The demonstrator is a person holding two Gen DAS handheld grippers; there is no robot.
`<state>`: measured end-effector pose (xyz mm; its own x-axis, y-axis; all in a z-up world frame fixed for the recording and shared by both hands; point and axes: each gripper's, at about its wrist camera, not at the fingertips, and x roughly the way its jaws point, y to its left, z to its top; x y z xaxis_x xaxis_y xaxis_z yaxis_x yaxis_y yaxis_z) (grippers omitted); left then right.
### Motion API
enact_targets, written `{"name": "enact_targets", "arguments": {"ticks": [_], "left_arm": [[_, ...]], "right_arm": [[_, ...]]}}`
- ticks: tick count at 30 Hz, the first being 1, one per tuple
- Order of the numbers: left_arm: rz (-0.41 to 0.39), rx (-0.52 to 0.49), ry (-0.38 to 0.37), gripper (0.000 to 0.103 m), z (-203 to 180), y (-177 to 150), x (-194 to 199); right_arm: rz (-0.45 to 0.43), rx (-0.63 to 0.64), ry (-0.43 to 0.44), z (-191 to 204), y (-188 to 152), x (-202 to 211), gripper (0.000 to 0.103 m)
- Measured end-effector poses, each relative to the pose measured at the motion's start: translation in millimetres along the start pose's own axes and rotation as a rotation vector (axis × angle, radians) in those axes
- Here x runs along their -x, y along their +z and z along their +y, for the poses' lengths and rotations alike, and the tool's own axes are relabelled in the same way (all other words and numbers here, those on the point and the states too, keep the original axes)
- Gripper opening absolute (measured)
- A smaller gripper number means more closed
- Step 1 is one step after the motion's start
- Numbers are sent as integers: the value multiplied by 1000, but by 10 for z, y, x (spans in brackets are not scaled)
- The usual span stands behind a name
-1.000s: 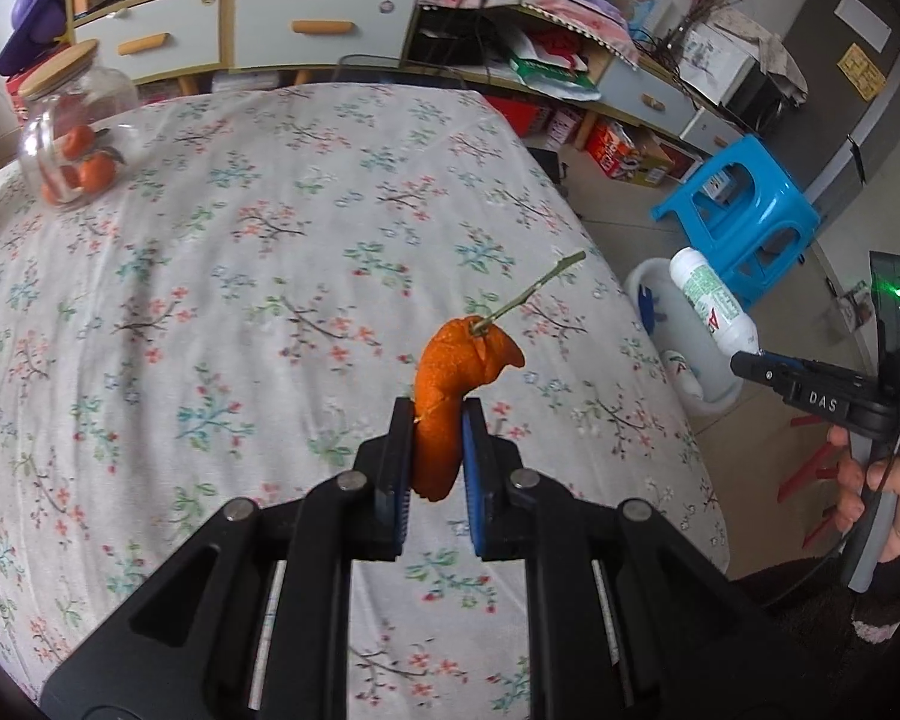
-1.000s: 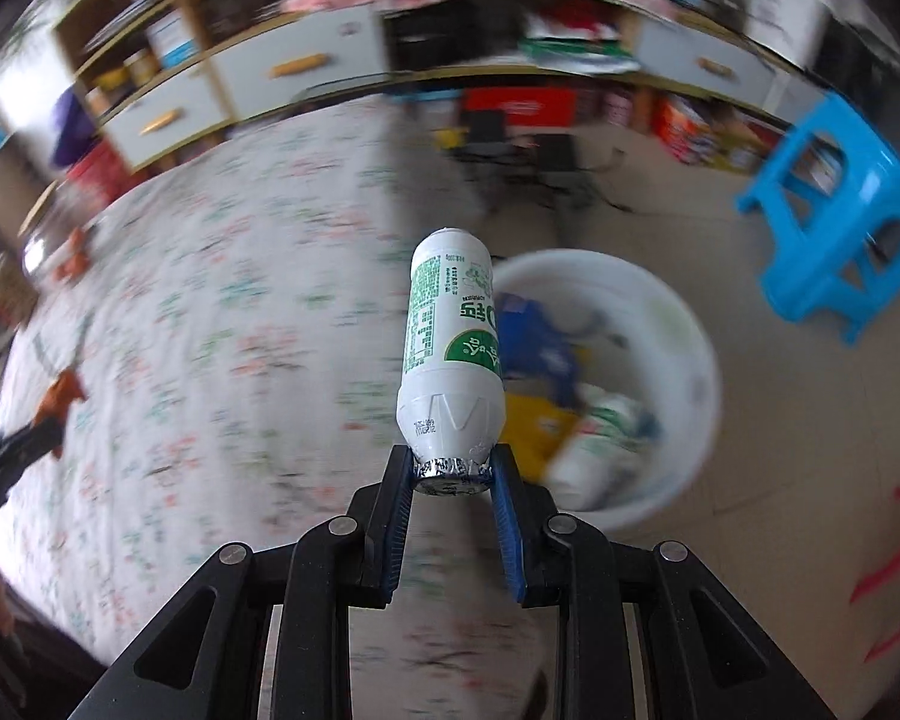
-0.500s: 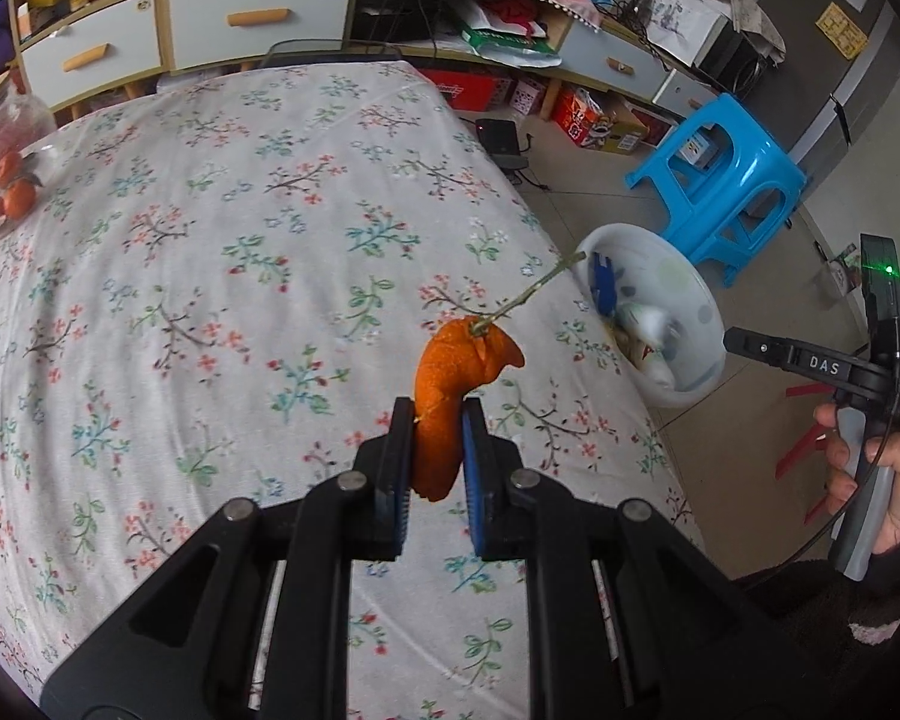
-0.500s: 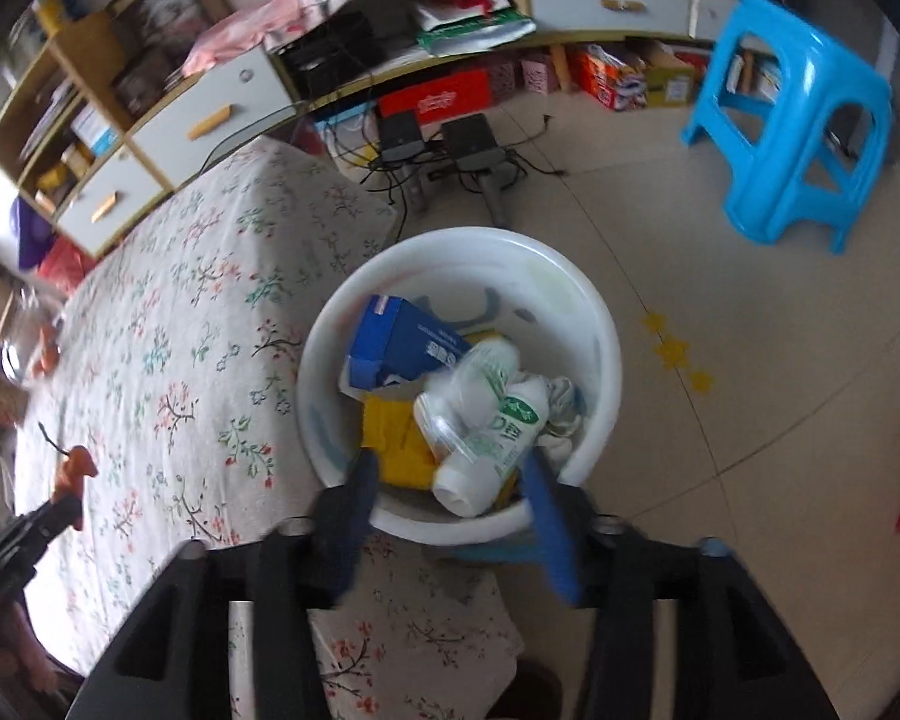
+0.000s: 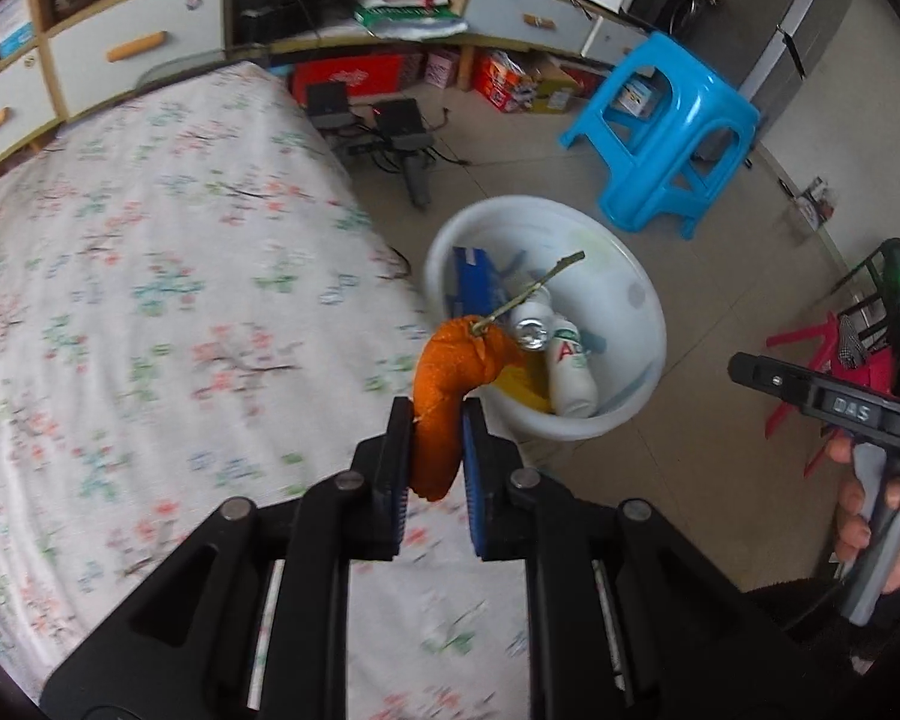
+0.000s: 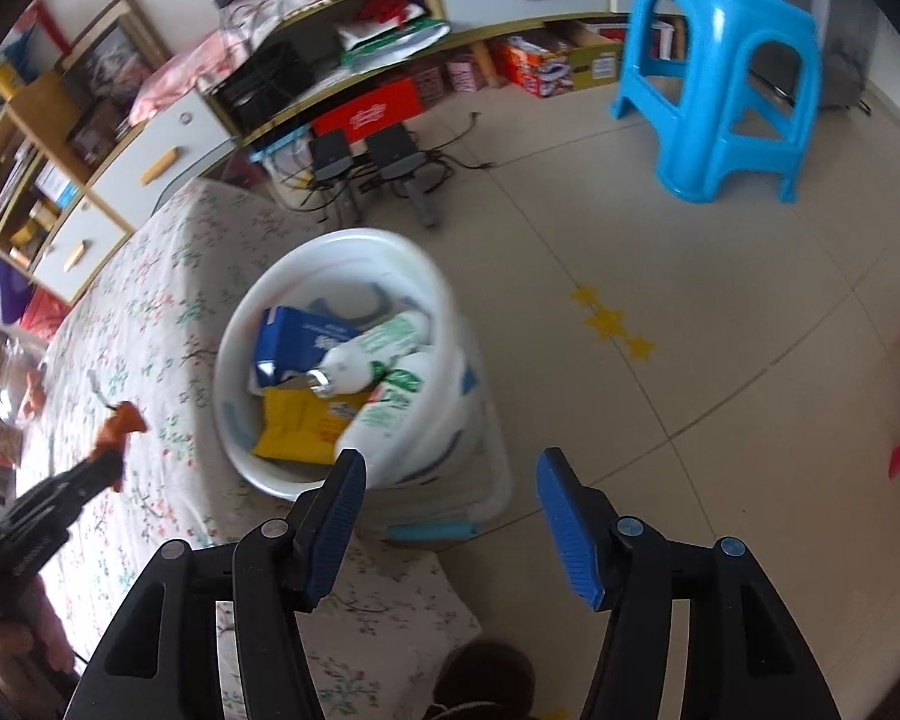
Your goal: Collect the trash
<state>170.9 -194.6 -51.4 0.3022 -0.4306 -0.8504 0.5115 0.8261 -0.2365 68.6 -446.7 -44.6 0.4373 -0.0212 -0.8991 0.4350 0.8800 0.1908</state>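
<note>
Orange peel (image 5: 450,390) is clamped between the two fingers of the left gripper (image 5: 435,450), and a thin green stem (image 5: 534,288) sticks out from its top end. The peel hangs in the air over the edge of the table (image 5: 150,276), which has a white cloth with a flower pattern. In this view the upper part of the peel and the stem overlap the near rim of the white bin (image 5: 630,300), which stands on the floor just beside the table.

The right gripper (image 6: 450,510) has its blue fingers (image 6: 342,516) wide apart and nothing is between them. It is above the floor, near the bin (image 6: 252,300). In the left view it shows at the right edge (image 5: 822,396), held by a hand (image 5: 888,522).

Inside the bin lie two white bottles (image 6: 378,354) with green print, a blue carton (image 6: 294,342) and a yellow packet (image 6: 300,426). The bottles lie on their sides, touching each other, on top of the packet.

A blue stool (image 6: 720,72) stands on the tiled floor well apart from the bin. Behind it, against the wall, there is a low cabinet (image 6: 168,138) with drawers and many boxes under it.
</note>
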Motion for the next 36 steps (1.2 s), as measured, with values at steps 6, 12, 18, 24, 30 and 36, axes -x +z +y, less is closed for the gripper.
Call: {"name": "enact_targets", "arguments": {"ticks": [6, 12, 18, 24, 30, 36], "left_arm": [[10, -11, -9, 16, -226, 142, -234], [15, -27, -36, 84, -285, 238, -285], [1, 5, 28, 88, -121, 155, -74], [-24, 48, 87, 99, 149, -96, 257], [-45, 85, 148, 102, 408, -369, 650], [-81, 120, 194, 102, 527, -683, 1034]], "right_arm": [[-8, -10, -14, -132, 17, 40, 61], [-13, -13, -5, -143, 46, 33, 61], [-27, 6, -2, -44, 22, 65, 63], [-49, 14, 5, 126, -32, 178, 66], [-92, 84, 24, 517, -169, 435, 71], [-104, 156, 57, 922, -481, 641, 79]]}}
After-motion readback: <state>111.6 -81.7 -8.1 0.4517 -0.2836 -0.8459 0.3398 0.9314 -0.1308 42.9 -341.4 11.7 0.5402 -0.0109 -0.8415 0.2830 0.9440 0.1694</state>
